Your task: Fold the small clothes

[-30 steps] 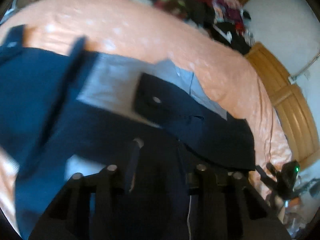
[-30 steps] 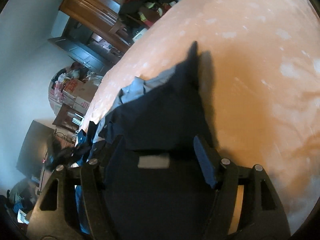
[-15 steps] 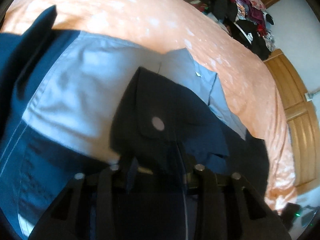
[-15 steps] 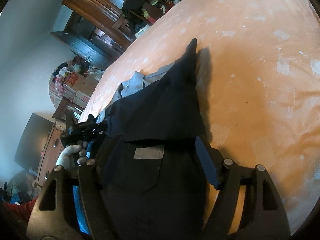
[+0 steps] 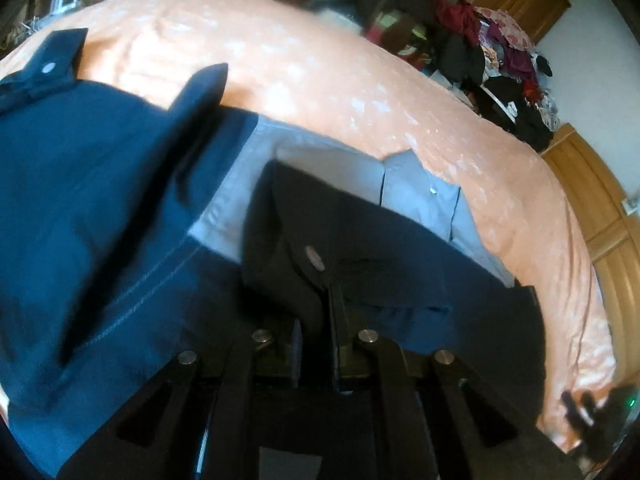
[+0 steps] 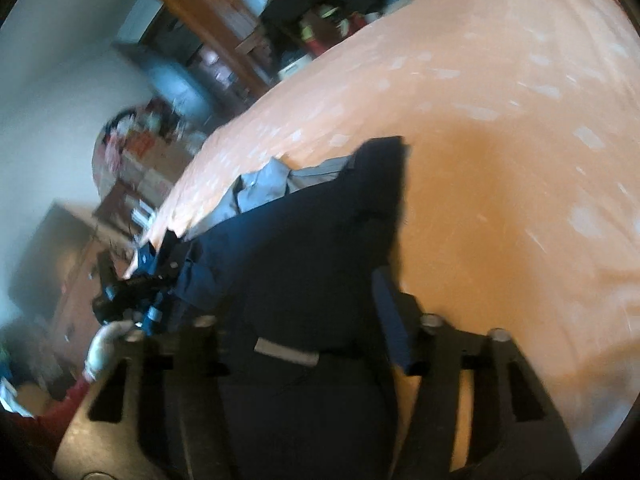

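Navy shorts [image 5: 100, 208]: matt woven cloth, pale contrast stitching, grey smooth lining cloth [image 5: 320, 168], dull metal snap studs [image 5: 315, 258]; bedspread [image 5: 320, 80]: soft matt peach cloth, faint whitish flecks, lightly creased. Left hand-held gripper [image 5: 316, 320]: matt black plastic links, bright metal pivot pins; right hand-held gripper [image 6: 304, 312]: same matt black plastic, metal pins, a blue finger pad [image 6: 394, 320] of rough-looking texture. Wardrobe doors [image 5: 600, 216]: varnished, slightly glossy wood; wall [image 6: 60, 40]: smooth matt paint; clothes heap [image 5: 500, 60]: assorted matt cloth.
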A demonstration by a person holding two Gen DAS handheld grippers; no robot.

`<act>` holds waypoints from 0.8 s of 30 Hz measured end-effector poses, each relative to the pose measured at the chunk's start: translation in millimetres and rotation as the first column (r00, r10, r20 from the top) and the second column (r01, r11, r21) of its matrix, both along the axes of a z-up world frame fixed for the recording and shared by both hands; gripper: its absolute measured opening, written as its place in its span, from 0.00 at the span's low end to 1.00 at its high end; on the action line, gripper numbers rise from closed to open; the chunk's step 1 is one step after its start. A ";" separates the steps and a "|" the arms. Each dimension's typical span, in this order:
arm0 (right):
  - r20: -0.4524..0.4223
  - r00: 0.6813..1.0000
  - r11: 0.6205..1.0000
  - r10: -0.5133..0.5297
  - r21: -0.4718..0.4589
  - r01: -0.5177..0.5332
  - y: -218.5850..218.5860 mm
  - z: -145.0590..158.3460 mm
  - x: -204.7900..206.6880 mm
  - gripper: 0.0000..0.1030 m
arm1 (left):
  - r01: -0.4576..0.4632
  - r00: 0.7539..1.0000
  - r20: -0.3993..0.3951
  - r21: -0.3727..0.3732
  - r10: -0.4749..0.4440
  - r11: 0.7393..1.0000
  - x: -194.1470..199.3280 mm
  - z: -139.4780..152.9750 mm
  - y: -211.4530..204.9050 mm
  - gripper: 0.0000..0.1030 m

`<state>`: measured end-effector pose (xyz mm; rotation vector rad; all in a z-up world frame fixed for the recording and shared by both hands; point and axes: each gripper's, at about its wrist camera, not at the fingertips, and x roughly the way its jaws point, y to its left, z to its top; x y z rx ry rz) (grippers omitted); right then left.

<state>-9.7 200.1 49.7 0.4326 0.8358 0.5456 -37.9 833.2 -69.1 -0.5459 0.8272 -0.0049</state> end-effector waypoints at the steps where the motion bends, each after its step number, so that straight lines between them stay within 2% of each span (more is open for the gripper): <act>1: -0.001 1.000 0.999 0.025 -0.031 -0.026 10.1 -1.4 12.2 0.48 | -0.003 1.000 0.001 -0.003 0.003 1.000 0.1 -0.6 0.1 0.11; 3: -0.052 0.997 0.994 0.062 -0.089 -0.066 24.0 -13.6 34.5 0.47 | -0.010 1.000 -0.002 -0.009 0.010 1.000 0.2 -1.0 0.0 0.14; 4: -0.126 0.989 0.984 0.074 -0.151 -0.093 34.9 -31.9 50.0 0.47 | -0.010 1.000 -0.004 -0.012 0.010 1.000 0.9 -1.9 -0.7 0.15; 6: -0.201 0.975 0.971 0.089 -0.202 -0.131 45.1 -52.2 61.0 0.47 | -0.010 1.000 -0.008 -0.016 0.009 1.000 -1.9 -3.7 0.0 0.17; 8: -0.173 0.981 0.967 0.089 -0.220 -0.126 46.6 -38.6 60.9 0.48 | 0.002 1.000 -0.014 -0.020 -0.003 1.000 -5.4 -0.5 0.4 0.17; 9: -0.125 0.988 0.971 0.088 -0.212 -0.113 45.6 -22.3 60.5 0.48 | 0.011 1.000 -0.010 -0.019 -0.011 1.000 -10.9 3.9 3.0 0.17; 11: -0.050 0.996 0.972 0.076 -0.219 -0.086 46.2 -2.7 65.3 0.54 | 0.020 1.000 0.003 -0.021 -0.020 1.000 -20.0 13.9 7.1 0.17; 13: 0.007 0.996 0.966 0.093 -0.242 -0.088 54.5 4.8 87.9 0.61 | 0.015 1.000 0.027 -0.039 -0.014 0.999 -35.2 23.8 17.2 0.17; 14: -0.009 0.994 0.960 0.106 -0.259 -0.105 59.6 -1.1 98.8 0.63 | 0.009 0.999 0.036 -0.055 -0.007 0.998 -42.7 28.0 23.6 0.17; 15: -0.064 0.991 0.947 0.121 -0.292 -0.134 66.7 -16.8 114.7 0.64 | -0.004 0.999 0.044 -0.071 0.008 0.997 -51.7 32.2 32.0 0.17; 16: -0.177 0.975 0.927 0.132 -0.325 -0.185 74.7 -42.9 131.3 0.65 | -0.023 0.998 0.051 -0.082 0.028 0.996 -62.2 36.8 42.1 0.17; 17: -0.226 0.964 0.915 0.137 -0.343 -0.211 80.3 -57.4 136.2 0.66 | -0.046 0.997 0.058 -0.094 0.052 0.994 -73.8 41.3 54.0 0.18; 18: -0.183 0.973 0.904 0.137 -0.378 -0.199 85.3 -52.0 132.0 0.68 | -0.069 0.995 0.062 -0.112 0.076 0.991 -84.3 44.6 66.0 0.20; 20: -0.156 0.976 0.881 0.154 -0.425 -0.207 94.5 -33.5 114.6 0.67 | -0.127 0.987 0.076 -0.149 0.139 0.981 -109.5 51.8 95.2 0.26; 22: -0.024 0.986 0.895 0.162 -0.416 -0.157 92.1 -7.2 77.0 0.68 | -0.225 0.966 0.097 -0.149 0.240 0.963 -143.7 59.1 132.9 0.33; 23: 0.000 0.988 0.902 0.157 -0.408 -0.143 90.4 -4.3 60.2 0.74 | -0.263 0.955 0.104 -0.145 0.279 0.954 -157.6 60.8 148.9 0.38; 24: -0.013 0.986 0.898 0.164 -0.412 -0.155 92.2 -10.8 44.0 0.78 | -0.318 0.937 0.104 -0.135 0.332 0.938 -176.2 60.2 169.0 0.41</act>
